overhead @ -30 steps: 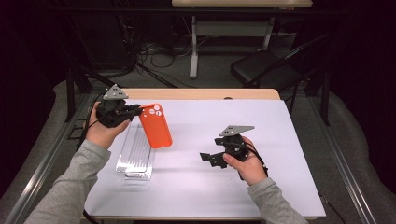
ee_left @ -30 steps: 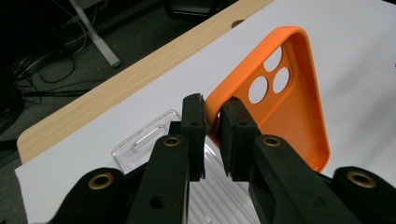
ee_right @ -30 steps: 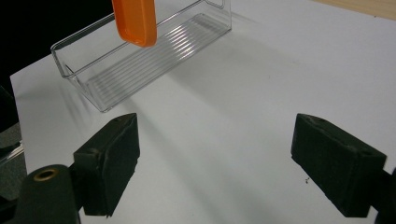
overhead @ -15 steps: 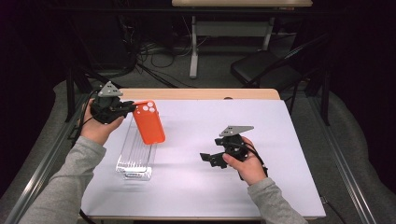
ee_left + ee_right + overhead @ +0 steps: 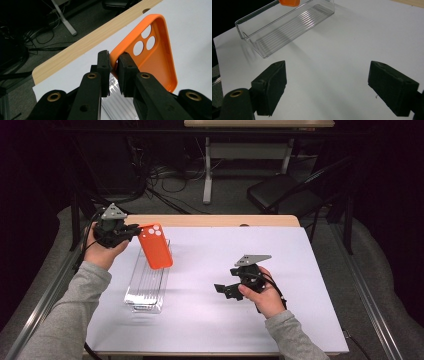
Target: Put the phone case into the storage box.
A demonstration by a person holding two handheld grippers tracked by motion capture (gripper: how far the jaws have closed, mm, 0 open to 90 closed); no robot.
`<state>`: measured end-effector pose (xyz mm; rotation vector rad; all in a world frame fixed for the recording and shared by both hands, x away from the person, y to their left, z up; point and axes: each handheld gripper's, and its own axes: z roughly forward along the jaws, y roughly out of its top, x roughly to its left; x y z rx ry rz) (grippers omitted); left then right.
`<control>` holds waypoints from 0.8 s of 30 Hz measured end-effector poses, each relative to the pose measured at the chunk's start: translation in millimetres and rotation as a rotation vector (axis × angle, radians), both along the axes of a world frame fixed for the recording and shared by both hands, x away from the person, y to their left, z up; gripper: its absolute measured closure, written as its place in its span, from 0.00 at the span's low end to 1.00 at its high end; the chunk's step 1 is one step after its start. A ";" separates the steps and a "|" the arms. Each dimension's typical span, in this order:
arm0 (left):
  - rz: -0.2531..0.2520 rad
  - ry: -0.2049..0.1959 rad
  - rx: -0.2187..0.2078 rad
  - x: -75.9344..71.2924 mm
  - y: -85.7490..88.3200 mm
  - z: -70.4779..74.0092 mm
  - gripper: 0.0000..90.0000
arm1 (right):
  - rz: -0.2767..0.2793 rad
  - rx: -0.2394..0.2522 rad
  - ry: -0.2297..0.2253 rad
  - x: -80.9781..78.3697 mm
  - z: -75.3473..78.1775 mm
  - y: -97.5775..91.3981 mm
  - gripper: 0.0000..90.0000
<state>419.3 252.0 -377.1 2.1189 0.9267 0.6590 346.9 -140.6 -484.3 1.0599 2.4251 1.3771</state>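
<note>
Left gripper (image 5: 134, 233): we pinch the orange phone case (image 5: 155, 246) by its camera-end rim, left of frame, above the clear tray (image 5: 145, 287) | case: light, thin, probably flexible; grip the rim, not the open middle | right gripper (image 5: 226, 289): jaws wide, nothing between.

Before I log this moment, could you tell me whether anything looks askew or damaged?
Nothing looks damaged or spilled. The orange phone case hangs tilted above the clear tray, pinched by one edge in the left gripper; the right gripper is open over the white table.

One orange phone case (image 5: 155, 246), one clear tray (image 5: 147, 282).
</note>
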 end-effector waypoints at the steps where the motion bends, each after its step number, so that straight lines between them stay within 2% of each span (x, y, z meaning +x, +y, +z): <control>1: 0.001 0.000 0.002 0.9 0.2 -0.3 0.90 | 0.001 0.000 -0.002 0.3 -0.2 -0.1 0.17; 15: 0.018 -0.001 0.026 15.4 2.6 -0.8 0.90 | 0.000 -0.003 0.005 0.7 -1.4 -0.4 0.17; 18: 0.020 0.000 0.016 19.2 3.8 -1.3 0.90 | -0.001 -0.004 0.006 1.0 -1.5 -0.6 0.17; 24: 0.027 -0.017 0.045 25.8 7.0 -0.9 0.90 | -0.003 -0.004 0.008 1.2 -2.3 -0.6 0.17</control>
